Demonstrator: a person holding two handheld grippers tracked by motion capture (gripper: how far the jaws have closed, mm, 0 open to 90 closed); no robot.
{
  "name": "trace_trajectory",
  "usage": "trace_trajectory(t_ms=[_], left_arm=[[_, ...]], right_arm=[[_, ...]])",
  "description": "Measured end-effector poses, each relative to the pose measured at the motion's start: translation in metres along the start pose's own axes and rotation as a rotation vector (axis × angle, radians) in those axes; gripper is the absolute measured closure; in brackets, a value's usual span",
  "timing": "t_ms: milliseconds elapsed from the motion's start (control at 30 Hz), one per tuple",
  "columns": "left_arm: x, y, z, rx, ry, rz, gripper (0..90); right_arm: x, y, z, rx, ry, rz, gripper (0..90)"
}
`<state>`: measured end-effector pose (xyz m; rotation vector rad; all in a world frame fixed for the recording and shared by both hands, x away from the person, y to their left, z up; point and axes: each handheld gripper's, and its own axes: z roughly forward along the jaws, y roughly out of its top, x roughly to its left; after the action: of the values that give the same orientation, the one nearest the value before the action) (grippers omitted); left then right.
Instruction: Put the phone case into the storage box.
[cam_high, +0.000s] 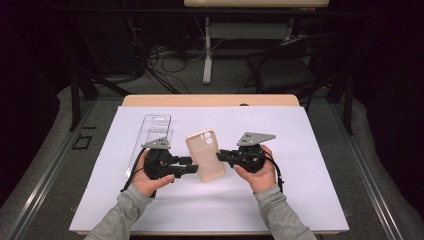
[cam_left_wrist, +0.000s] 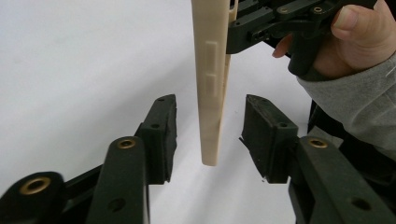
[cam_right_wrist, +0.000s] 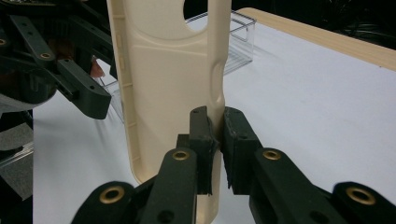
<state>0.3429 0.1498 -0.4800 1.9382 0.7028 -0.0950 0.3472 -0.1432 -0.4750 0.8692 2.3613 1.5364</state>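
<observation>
Case (cam_high: 205, 155) first: a cream phone case, thin and soft-looking, with a rounded camera cutout near its far end and raised button bumps along one edge. We hold it off the white sheet (cam_high: 300, 200), between the two grippers and near the middle of the table.

Our right gripper (cam_right_wrist: 217, 135) pinches the case's side wall, its jaws pressed together on that thin rim; we judge this grip is what keeps the case up and steady.

Our left gripper (cam_left_wrist: 210, 135) sits on the case's other side with its jaws spread, a clear gap between each pad and the case edge that stands between them. It looks as if this side is letting go or resetting its bite while the right one carries the load.

Beyond the case, on its left, a clear plastic tray (cam_high: 156, 131) lies on the sheet.
</observation>
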Motion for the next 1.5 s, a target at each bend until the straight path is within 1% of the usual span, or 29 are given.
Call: trace_trajectory(t_ms=[100,267,400,467,500,633,733,800,933,1033,1067,1100,1133,1233,1333,1400,1500], left_arm=[[0.0,0.0,0.001,-0.016,0.026,0.031,47.9],[0.001,-0.001,0.001,-0.019,0.052,0.043,44.1],[0.002,-0.001,0.001,-0.023,0.079,0.065,41.1],[0.002,0.0,0.0,-0.028,0.107,0.079,39.2],[0.002,0.0,0.0,-0.03,0.113,0.081,38.5],[0.002,0.0,-0.001,-0.034,0.132,0.087,37.4],[0.002,0.001,-0.003,-0.041,0.144,0.1,37.5],[0.003,0.002,-0.004,-0.037,0.162,0.11,37.5],[0.003,0.003,-0.006,-0.055,0.194,0.135,38.0],[0.004,0.003,-0.009,-0.059,0.21,0.136,38.0],[0.004,0.004,-0.01,-0.058,0.223,0.135,38.0],[0.004,0.004,-0.01,-0.059,0.234,0.132,38.0],[0.005,0.004,-0.011,-0.056,0.236,0.126,38.0],[0.005,0.004,-0.013,-0.065,0.254,0.11,38.0],[0.006,0.005,-0.016,-0.074,0.25,0.098,37.9],[0.006,0.005,-0.017,-0.085,0.256,0.101,37.7],[0.006,0.006,-0.019,-0.093,0.276,0.114,35.7]], right_arm=[[-0.002,0.0,-0.002,-0.003,-0.017,0.0,83.2],[-0.004,0.0,-0.004,-0.012,-0.041,0.0,83.3],[-0.005,0.0,-0.006,-0.016,-0.051,0.002,83.3],[-0.005,-0.001,-0.006,-0.02,-0.059,0.002,83.3],[-0.005,-0.001,-0.006,-0.021,-0.062,0.003,83.3],[-0.006,-0.001,-0.007,-0.029,-0.075,0.002,83.3],[-0.006,-0.001,-0.007,-0.03,-0.085,-0.001,83.3],[-0.006,-0.001,-0.008,-0.032,-0.089,0.002,83.3],[-0.006,-0.001,-0.008,-0.043,-0.1,0.005,83.3],[-0.006,-0.001,-0.009,-0.046,-0.106,0.008,83.3],[-0.005,-0.001,-0.009,-0.046,-0.108,0.009,83.3],[-0.005,-0.001,-0.009,-0.046,-0.11,0.007,83.3],[-0.005,-0.001,-0.008,-0.045,-0.113,0.007,83.3],[-0.003,-0.001,-0.008,-0.05,-0.123,0.004,83.3],[-0.002,-0.001,-0.008,-0.054,-0.135,-0.001,83.3],[-0.001,-0.001,-0.008,-0.06,-0.141,-0.002,83.3],[0.001,-0.001,-0.007,-0.063,-0.146,0.001,83.3]])
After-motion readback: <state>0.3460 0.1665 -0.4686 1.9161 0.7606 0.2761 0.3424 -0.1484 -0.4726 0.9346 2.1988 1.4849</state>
